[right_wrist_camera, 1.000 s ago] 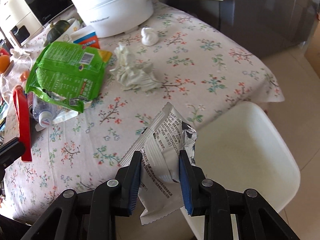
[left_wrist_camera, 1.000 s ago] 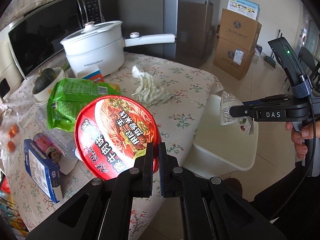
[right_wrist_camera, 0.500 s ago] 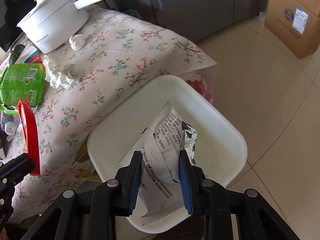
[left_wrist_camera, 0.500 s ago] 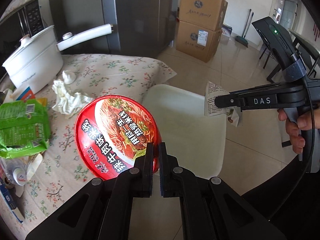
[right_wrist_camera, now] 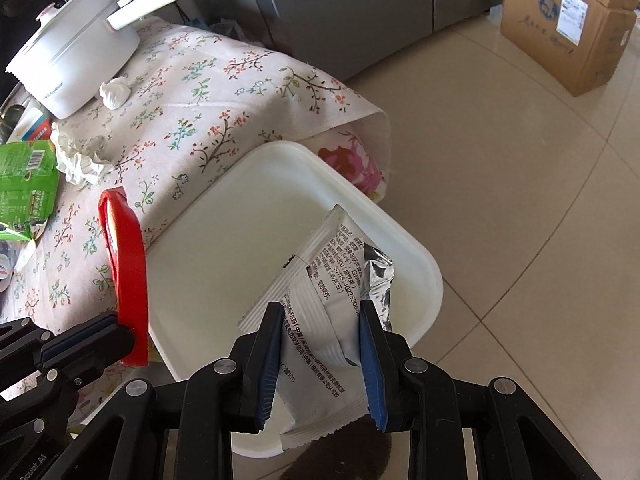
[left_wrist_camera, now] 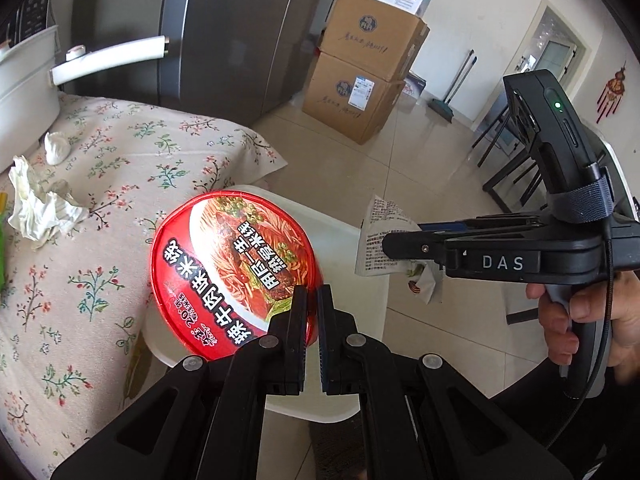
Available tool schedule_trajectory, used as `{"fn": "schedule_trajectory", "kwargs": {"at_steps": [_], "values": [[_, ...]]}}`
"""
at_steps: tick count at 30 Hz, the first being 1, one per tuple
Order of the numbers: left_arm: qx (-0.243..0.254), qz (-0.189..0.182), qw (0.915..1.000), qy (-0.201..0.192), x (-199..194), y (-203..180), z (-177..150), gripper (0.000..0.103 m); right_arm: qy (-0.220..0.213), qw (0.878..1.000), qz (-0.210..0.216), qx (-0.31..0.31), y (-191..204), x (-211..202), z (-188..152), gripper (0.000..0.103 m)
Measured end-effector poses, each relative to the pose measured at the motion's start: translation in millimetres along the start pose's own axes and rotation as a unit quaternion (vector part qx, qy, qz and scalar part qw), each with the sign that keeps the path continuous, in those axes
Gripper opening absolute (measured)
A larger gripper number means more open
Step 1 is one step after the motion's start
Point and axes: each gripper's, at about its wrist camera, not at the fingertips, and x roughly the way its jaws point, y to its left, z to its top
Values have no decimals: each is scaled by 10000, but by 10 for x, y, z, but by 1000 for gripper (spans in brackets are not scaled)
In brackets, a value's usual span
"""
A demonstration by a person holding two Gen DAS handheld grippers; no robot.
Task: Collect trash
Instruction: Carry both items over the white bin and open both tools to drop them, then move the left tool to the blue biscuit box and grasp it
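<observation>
Left jaws pinch a red noodle-bowl lid [left_wrist_camera: 234, 272]; right jaws clamp a white printed wrapper [right_wrist_camera: 324, 304], "DAS" on its body.

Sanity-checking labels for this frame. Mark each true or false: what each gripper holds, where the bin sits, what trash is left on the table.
1. The left gripper is shut on the round red noodle-bowl lid. True.
2. The right gripper is empty. False: it clamps the white printed foil sachet.
3. The white rectangular plastic bin stands on the floral tablecloth. False: it stands beside the table, below its edge.
4. Crumpled white tissue lies on the tablecloth. True.
</observation>
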Motion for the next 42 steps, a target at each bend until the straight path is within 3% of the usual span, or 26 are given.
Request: {"fn": "schedule_trajectory", "kwargs": {"at_steps": [7, 9, 11, 13, 26, 29, 31, 33, 42], "values": [[-11, -16, 10000, -16, 52, 100, -3, 7, 6, 10000, -41, 57, -22, 9, 11, 33], [26, 55, 10000, -4, 41, 124, -11, 13, 14, 10000, -52, 66, -30, 12, 11, 33], [44, 173, 9998, -11, 9, 149, -30, 36, 23, 9999, -64, 78, -32, 20, 15, 33], [49, 263, 9996, -84, -51, 181, -52, 45, 29, 9999, -75, 86, -27, 26, 18, 34], [-151, 947, 9954, -88, -383, 583, -173, 57, 76, 9999, -108, -68, 177, 76, 75, 35], [-243, 1043, 9942, -83, -423, 669, -199, 60, 62, 9999, -140, -30, 219, 85, 99, 39], [-302, 1052, 9939, -95, -453, 720, -217, 61, 74, 9998, -171, 35, 234, 91, 115, 54], [-349, 1074, 9935, -109, -482, 759, -229, 62, 75, 9998, -170, 90, 244, 91, 123, 60], [-470, 1192, 9916, -157, -641, 870, -258, 68, 55, 9998, -164, 81, 351, 68, 137, 67]]}}
